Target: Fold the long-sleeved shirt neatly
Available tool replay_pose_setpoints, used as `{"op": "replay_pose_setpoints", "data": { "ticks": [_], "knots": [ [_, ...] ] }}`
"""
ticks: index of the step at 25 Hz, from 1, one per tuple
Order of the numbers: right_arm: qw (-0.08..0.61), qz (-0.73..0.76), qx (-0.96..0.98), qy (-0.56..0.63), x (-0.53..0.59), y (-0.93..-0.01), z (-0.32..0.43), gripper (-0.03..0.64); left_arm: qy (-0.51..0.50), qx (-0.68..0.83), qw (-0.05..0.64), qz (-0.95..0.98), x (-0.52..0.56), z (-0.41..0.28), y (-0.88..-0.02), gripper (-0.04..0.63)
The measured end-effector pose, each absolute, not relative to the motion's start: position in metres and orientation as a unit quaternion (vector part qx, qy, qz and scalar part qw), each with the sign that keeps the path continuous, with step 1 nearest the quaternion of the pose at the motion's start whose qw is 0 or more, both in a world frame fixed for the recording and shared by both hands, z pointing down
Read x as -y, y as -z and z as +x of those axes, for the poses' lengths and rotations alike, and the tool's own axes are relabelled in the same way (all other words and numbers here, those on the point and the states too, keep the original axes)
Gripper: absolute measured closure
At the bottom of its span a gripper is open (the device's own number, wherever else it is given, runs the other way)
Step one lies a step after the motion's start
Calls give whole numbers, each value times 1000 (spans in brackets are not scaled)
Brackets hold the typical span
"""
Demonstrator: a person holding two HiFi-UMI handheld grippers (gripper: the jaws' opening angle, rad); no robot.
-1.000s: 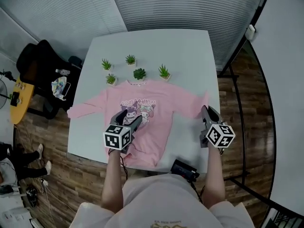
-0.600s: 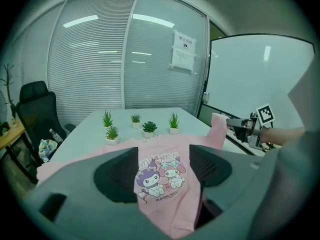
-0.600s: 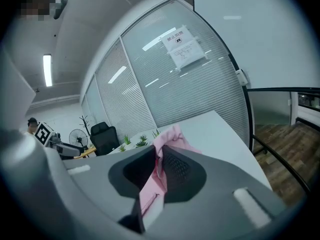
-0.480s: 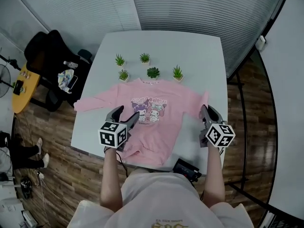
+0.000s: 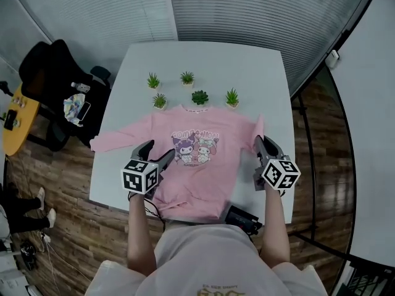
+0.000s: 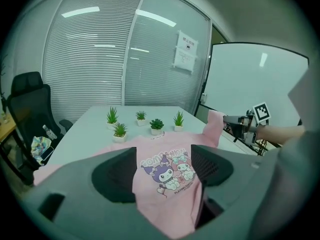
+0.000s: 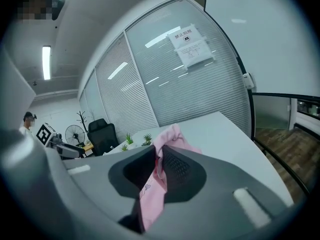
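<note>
A pink long-sleeved shirt (image 5: 194, 165) with a cartoon print lies face up on the white table (image 5: 247, 66), its left sleeve (image 5: 114, 139) stretched out to the left. My left gripper (image 5: 152, 155) hovers over the shirt's left side. Its jaws have just been opening and stand wide, and the printed front (image 6: 170, 176) shows in the gap between them without being pinched. My right gripper (image 5: 259, 142) is shut on the right sleeve's end (image 7: 170, 136) and holds it raised off the table. The lifted sleeve (image 6: 215, 126) also shows in the left gripper view.
Several small potted plants (image 5: 199, 96) stand in a row just beyond the collar. A black device (image 5: 241, 217) sits at the table's near edge by the person's body. A black office chair (image 5: 49, 73) stands left of the table, and window blinds run behind it.
My left gripper has slid leftward from the printed front to the shirt's left side. The right gripper kept its hold on the sleeve and shifted slightly inward.
</note>
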State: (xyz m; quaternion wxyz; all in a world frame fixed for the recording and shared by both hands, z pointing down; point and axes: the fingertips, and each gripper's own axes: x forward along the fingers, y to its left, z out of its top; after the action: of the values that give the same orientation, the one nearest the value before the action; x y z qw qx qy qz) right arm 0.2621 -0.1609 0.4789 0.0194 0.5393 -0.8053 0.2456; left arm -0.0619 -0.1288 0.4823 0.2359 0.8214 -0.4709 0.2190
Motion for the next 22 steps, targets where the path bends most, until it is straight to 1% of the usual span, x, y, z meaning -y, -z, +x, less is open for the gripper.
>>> {"op": "replay_pose_setpoints", "data": {
  "ticks": [6, 14, 22],
  "knots": [
    [20, 545, 802, -244, 167, -478, 230, 563, -220, 470, 231, 823, 134, -97, -484, 247],
    [36, 539, 806, -243, 179, -482, 179, 563, -219, 458, 246, 825, 138, -127, -495, 247],
    [46, 535, 813, -224, 188, -479, 136, 563, -200, 447, 261, 832, 141, -152, -482, 248]
  ]
}}
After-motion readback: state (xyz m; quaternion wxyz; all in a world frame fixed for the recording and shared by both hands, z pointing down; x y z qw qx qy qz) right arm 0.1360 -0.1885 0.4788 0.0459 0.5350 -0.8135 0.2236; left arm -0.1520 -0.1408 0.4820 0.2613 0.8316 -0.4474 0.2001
